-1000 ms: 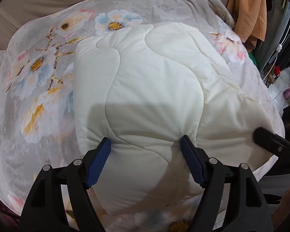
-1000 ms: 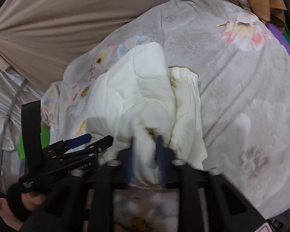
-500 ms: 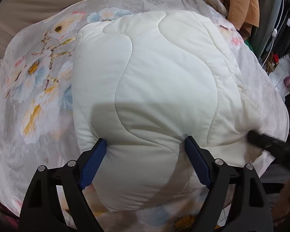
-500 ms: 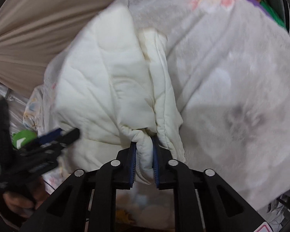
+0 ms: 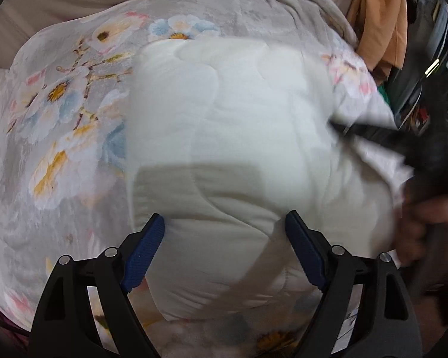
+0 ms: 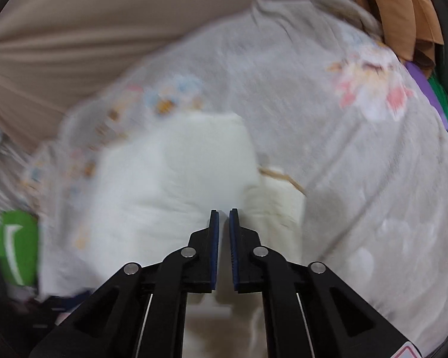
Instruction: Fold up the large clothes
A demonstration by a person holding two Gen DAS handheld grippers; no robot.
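Left wrist view: the left gripper (image 5: 224, 238) hangs over the cream quilted garment (image 5: 230, 137), its jaws spread wide with the blue pads (image 5: 143, 256) set apart over the padding and nothing pinched between them. The garment lies as a bulky folded mound in the centre of the floral blanket (image 5: 59, 113), whose flower print shows from 8 to 11 o'clock. At 3 o'clock the right gripper (image 5: 370, 134) reaches in as a dark blur over the garment's right side, a hand (image 5: 427, 226) behind it at 4 o'clock. An orange cloth (image 5: 379, 21) hangs at 1 o'clock.

Right wrist view: the right gripper (image 6: 224, 217) has just been closing and its jaws stand nearly together, with no cloth visible between the pads; the picture is smeared. The garment (image 6: 170, 185) lies ahead from 9 o'clock to centre, a loose flap with a tan edge (image 6: 280, 197) just to the right of the fingertips. A green object (image 6: 16, 247) sits at 8 o'clock, too blurred to name.

Risks, as I judge them: the thick padding may spring the fold open with neither gripper pinching it; the loose right flap could slide out of the stack; a shut right gripper pushed into the mound may shove the layers askew, or drag the soft blanket along underneath.
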